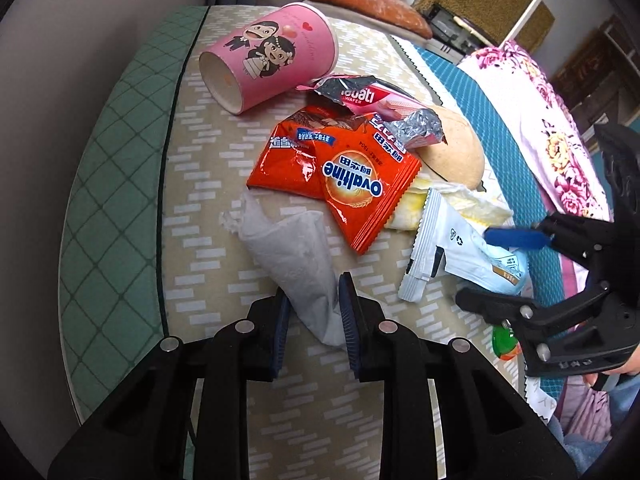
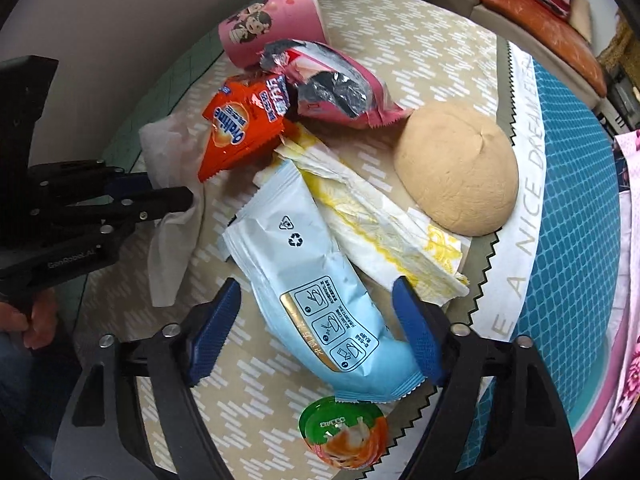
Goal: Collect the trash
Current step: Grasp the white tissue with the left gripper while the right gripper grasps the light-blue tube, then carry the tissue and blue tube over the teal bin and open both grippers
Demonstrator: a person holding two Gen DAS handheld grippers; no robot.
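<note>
We see the trash heaped on a bed (image 1: 132, 184), near its green quilted edge. Our left gripper (image 1: 314, 312) has its jaws closed on the lower end of a crumpled grey tissue (image 1: 288, 248). Our right gripper (image 2: 316, 320) straddles a pale blue packet (image 2: 304, 276), its jaws open, pads either side and not pressing. Beyond lie an orange Ovaltine sachet (image 1: 352, 184), a torn pink wafer wrapper (image 2: 332, 92) and a pink paper cup (image 1: 272, 56) on its side toward the far edge. A yellow-stained paper wrapper (image 2: 380, 224) touches the packet; a tan round cushion (image 2: 456, 168) sits beside it, and a small green-lidded cup (image 2: 344, 432) lies nearest us.
</note>
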